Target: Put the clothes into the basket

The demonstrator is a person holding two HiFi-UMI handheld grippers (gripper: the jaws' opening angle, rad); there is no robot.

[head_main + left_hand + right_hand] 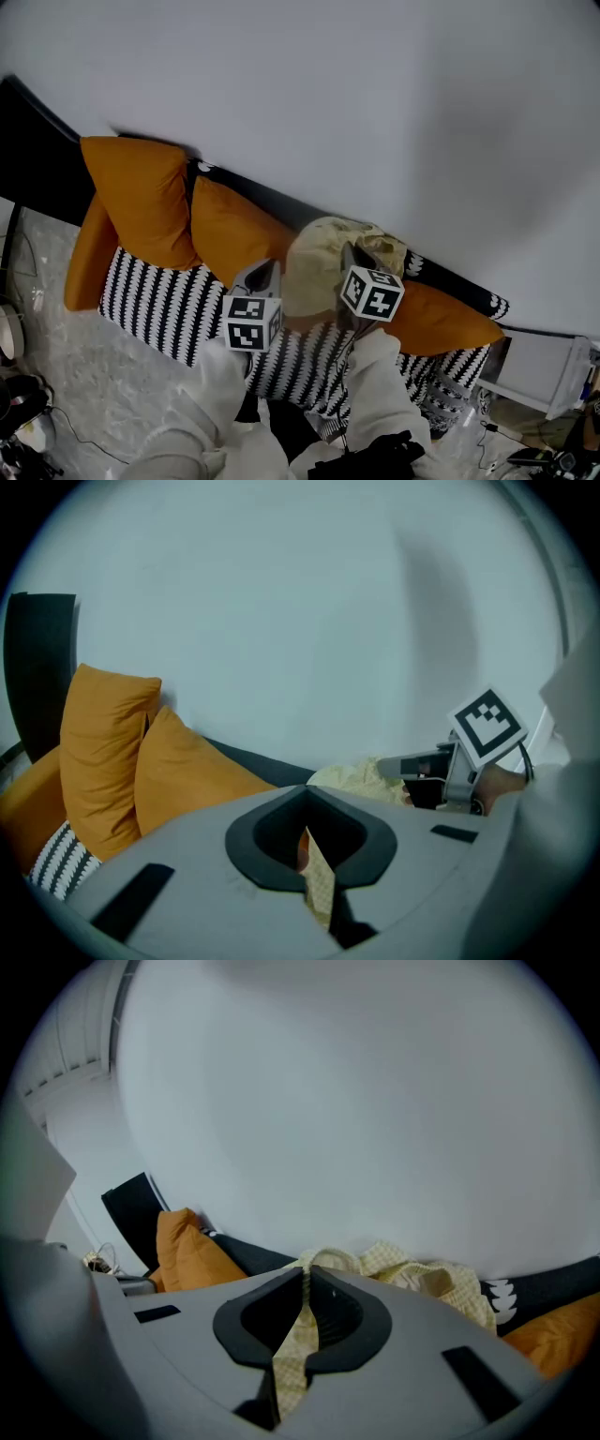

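Pale wall [375,94], striped sofa [150,302], orange cushions [141,197]

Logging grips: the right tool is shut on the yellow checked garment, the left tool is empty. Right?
The left tool is not empty: the left gripper view shows it shut on the yellow checked garment too. The right tool grips it, as said.

Looking down, the left gripper [265,272] and the right gripper [352,255] each had its tip pushed right up against the pale yellow garment [314,267], one on either side. The cloth was bunched up in a lump between them, in front of the sofa [155,305] with the black-and-white striped cover. White sleeves [380,380] ran up from the bottom edge to both grippers. Orange cushions [141,197] leaned along the sofa's back, two on the left and one poking out on the right. A plain white wall [375,94] filled the whole top half, and there was pale marbled floor [84,375] at lower left.
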